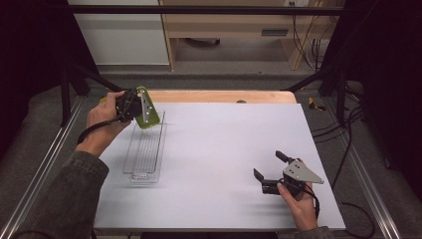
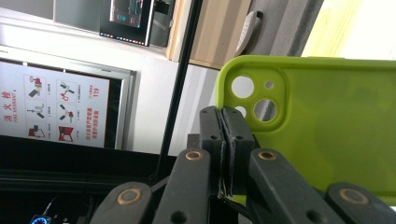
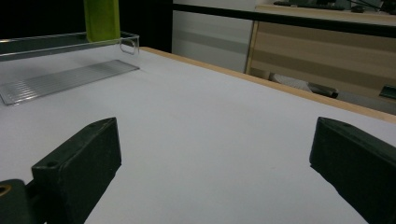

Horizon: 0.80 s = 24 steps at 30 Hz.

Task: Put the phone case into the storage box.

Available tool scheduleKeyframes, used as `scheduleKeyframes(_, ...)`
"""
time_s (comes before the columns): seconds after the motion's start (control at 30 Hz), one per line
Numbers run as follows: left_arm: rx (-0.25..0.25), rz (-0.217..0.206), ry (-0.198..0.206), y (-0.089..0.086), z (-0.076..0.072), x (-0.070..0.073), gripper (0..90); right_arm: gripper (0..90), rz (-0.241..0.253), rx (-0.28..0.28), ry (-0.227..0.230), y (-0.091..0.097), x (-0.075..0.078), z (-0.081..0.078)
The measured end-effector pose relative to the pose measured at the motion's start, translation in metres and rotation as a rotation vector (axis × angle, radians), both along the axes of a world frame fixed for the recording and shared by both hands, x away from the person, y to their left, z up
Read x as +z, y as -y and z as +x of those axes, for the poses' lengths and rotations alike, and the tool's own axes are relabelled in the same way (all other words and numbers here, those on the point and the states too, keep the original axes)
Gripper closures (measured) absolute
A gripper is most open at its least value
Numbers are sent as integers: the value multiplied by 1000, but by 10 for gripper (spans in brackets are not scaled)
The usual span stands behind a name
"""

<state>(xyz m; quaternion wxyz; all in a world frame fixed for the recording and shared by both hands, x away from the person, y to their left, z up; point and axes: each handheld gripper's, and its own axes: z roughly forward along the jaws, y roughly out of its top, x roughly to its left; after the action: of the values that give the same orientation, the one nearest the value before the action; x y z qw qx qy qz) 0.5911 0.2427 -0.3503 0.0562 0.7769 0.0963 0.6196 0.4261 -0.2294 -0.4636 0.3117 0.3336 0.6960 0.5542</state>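
Note:
A lime-green phone case (image 1: 148,117) hangs tilted over the far end of a clear plastic tray (image 1: 144,149) at the table's left. My left gripper (image 1: 135,107) is shut on the case's edge. In the left gripper view the jaws pinch the thin rim of the phone case (image 2: 327,121) beside its camera cutouts, the left gripper (image 2: 224,116) pointing up and away. My right gripper (image 1: 268,164) rests low over the mat at the front right, open, with nothing between its fingers. In the right gripper view the right gripper (image 3: 219,154) faces the tray (image 3: 60,77) and the phone case (image 3: 101,18).
A white mat (image 1: 224,149) covers the table, with a wooden strip (image 1: 219,96) along its far edge. Black frame poles stand at both back corners. Cables (image 1: 343,164) trail down the right side off the table. Wooden furniture stands beyond the table.

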Motion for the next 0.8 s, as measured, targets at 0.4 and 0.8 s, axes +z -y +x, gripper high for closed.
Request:
scheduleKeyframes(0.4,-1,9,-1,-1,4,-3,875,24,3,-3,4,1,1,0)
scheduleKeyframes(0.8,-8,43,9,1,4,-3,875,24,4,-2,3,0,1,0)
